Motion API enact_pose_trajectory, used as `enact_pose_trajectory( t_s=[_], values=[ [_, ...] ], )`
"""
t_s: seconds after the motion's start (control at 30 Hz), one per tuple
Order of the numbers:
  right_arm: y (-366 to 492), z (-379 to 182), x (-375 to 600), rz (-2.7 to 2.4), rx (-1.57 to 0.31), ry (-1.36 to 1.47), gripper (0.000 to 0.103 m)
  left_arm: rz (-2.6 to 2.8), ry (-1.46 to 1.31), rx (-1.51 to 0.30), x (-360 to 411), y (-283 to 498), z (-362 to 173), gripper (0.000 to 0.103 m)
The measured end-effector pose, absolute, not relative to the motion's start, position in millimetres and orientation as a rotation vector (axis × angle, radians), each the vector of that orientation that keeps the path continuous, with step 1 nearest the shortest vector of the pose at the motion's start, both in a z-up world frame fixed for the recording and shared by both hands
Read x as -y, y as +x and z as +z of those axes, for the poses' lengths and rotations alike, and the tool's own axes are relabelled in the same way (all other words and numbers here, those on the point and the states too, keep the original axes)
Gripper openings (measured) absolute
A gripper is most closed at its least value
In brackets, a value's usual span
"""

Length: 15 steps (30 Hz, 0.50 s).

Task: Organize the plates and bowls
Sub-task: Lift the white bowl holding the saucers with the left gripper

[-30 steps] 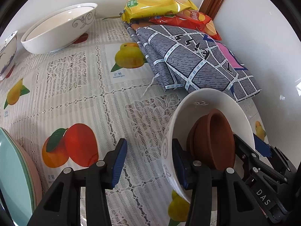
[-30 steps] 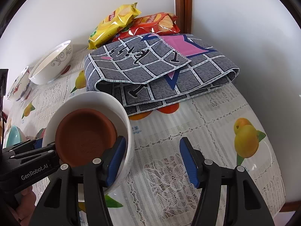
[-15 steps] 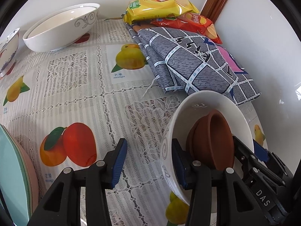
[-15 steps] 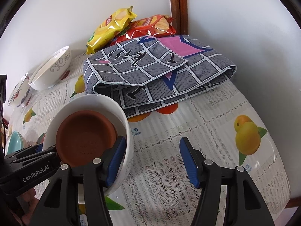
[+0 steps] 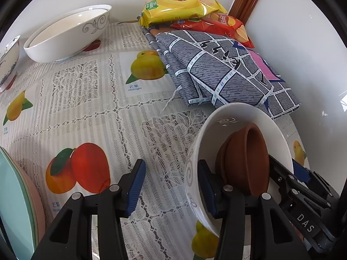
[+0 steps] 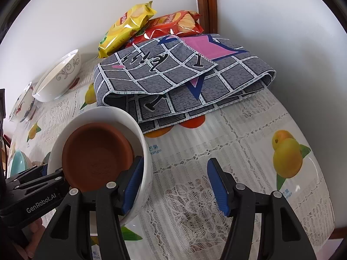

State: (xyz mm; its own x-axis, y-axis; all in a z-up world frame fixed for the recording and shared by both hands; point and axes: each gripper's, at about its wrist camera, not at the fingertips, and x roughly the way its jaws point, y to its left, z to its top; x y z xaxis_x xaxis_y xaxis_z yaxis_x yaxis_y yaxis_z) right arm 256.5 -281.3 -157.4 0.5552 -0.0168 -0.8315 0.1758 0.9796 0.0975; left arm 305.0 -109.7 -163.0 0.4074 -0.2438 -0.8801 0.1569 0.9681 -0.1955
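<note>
A white bowl (image 5: 236, 117) with brown clay saucers (image 5: 247, 158) nested inside is held tilted above the table between my two grippers. It also shows in the right wrist view (image 6: 143, 149), with the saucers (image 6: 95, 156). My left gripper (image 5: 171, 186) is open, its right finger inside the bowl's rim. My right gripper (image 6: 175, 184) is open, its left finger against the bowl's outer wall. Neither gripper pinches the bowl; each pushes it with one finger from opposite sides.
A large white patterned bowl (image 5: 67, 34) and a small painted bowl (image 5: 8, 62) stand at the back left. Stacked teal and pink plates (image 5: 15, 205) sit at the left edge. A folded grey cloth (image 5: 216, 69) and chip bags (image 5: 182, 6) lie by the wall corner.
The bowl and both grippers have shifted slightly forward toward the folded cloth; the hold on the bowl is unchanged.
</note>
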Motion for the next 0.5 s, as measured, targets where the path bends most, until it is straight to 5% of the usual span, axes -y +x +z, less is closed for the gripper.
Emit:
enact_pose_trajectory(
  t_s=[0.2, 0.3, 0.5],
  values=[
    [256.0, -158.1, 282.0, -0.111, -0.974, 0.204, 0.057, -0.258, -0.116, -1.131, 109.2, 306.6, -163.1, 0.038],
    [255.3, -158.0, 280.6, -0.077, -0.972, 0.228, 0.045, -0.305, -0.178, -1.141, 107.4, 306.4, -164.7, 0.021],
    [254.6, -154.6, 266.7, -0.052, -0.955, 0.214, 0.015, -0.310, -0.151, -1.130, 118.4, 302.0, -161.8, 0.013]
  ],
)
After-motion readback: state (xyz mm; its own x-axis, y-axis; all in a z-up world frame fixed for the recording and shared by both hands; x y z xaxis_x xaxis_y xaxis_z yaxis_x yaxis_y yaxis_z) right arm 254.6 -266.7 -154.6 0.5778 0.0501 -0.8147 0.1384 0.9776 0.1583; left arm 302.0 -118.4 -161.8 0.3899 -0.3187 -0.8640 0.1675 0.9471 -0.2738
